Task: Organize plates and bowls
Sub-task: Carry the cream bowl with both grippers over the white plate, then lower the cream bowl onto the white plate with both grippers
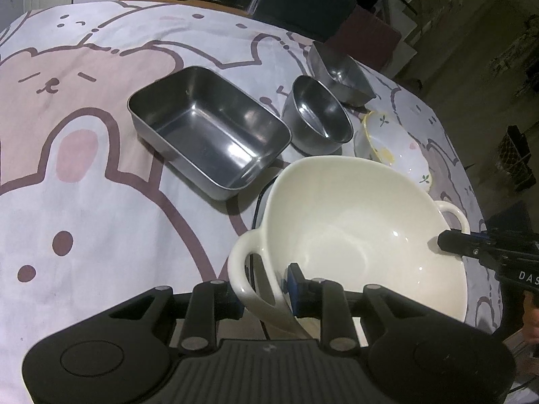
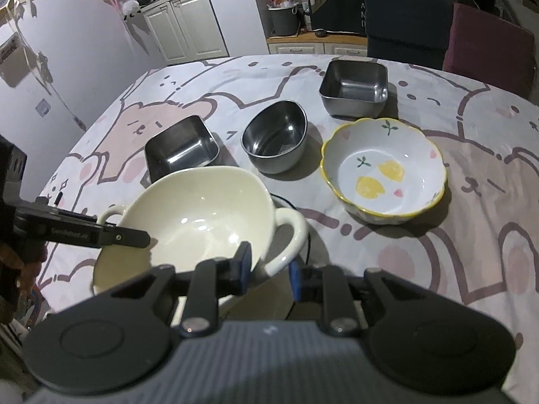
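A cream two-handled bowl (image 1: pixel 357 235) is held between both grippers, tilted, just above the table. My left gripper (image 1: pixel 269 289) is shut on its rim beside one handle. My right gripper (image 2: pixel 269 266) is shut on the rim by the other handle (image 2: pixel 289 235); it also shows in the left wrist view (image 1: pixel 471 245). The bowl also shows in the right wrist view (image 2: pixel 202 215). Beyond it stand a rectangular steel tray (image 1: pixel 209 131), a round steel bowl (image 2: pixel 274 141), a square steel dish (image 2: pixel 353 87) and a white lemon-print bowl (image 2: pixel 384 168).
The table wears a cloth with pink bear and rabbit drawings (image 1: pixel 84 168). A dark round rim (image 1: pixel 259 208) peeks from under the cream bowl. Chairs (image 2: pixel 407 20) stand at the far edge. The table edge drops off at the right (image 1: pixel 481 202).
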`<state>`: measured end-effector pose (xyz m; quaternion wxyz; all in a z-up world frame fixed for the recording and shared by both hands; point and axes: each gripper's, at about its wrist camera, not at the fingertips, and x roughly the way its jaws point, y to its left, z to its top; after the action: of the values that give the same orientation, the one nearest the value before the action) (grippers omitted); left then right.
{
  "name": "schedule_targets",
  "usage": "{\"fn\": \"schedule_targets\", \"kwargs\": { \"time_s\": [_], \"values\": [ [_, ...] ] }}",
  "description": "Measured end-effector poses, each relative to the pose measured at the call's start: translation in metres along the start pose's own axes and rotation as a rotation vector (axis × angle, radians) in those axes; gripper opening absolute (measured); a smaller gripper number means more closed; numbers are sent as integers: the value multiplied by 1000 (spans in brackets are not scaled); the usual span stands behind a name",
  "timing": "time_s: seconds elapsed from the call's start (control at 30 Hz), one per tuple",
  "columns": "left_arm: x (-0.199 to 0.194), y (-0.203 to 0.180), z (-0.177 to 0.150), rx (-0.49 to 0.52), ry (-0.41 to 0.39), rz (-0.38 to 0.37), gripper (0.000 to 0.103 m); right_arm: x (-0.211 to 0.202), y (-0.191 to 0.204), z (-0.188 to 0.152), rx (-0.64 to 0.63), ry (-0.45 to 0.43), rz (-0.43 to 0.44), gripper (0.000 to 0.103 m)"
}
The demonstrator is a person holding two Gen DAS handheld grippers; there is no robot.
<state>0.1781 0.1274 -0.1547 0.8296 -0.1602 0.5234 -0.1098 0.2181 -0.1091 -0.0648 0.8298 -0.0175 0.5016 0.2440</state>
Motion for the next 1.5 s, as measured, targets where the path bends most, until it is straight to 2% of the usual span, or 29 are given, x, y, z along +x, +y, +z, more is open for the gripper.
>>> {"fn": "schedule_targets", "kwargs": {
  "time_s": [0.27, 0.37, 0.63, 0.67, 0.7, 0.73, 0.77, 0.83, 0.93, 1.03, 1.33, 1.5],
  "values": [
    [6, 3, 1, 1, 14, 20, 27, 7, 4, 2, -7, 20, -4, 28],
    [8, -3, 2, 33, 14, 32, 27, 9, 6, 2, -20, 27, -5, 28],
    [13, -7, 2, 62, 30, 31, 26, 16, 9, -2, -69, 62, -58, 27],
    [13, -9, 2, 73, 26, 37, 25, 17, 9, -4, -74, 69, -59, 26],
    [13, -9, 2, 76, 24, 37, 25, 18, 10, -5, -77, 74, -59, 1],
    [14, -8, 3, 63, 24, 36, 25, 15, 12, -6, -100, 51, -5, 0],
    [15, -7, 3, 51, 29, 35, 25, 10, 17, -4, -116, 24, 37, 0],
    [15, -9, 3, 59, 30, 42, 25, 8, 28, -1, -125, 16, 48, 0],
    [15, -9, 3, 55, 30, 42, 25, 18, 33, -4, -121, 71, 52, 0],
    [15, -9, 3, 53, 33, 41, 25, 19, 35, -4, -129, 83, 50, 0],
    [17, -9, 4, 50, 42, 39, 25, 16, 23, 0, -89, 73, 38, 0],
    [17, -9, 4, 49, 42, 39, 25, 13, 6, 7, -14, 53, 34, 3]
  ]
}}
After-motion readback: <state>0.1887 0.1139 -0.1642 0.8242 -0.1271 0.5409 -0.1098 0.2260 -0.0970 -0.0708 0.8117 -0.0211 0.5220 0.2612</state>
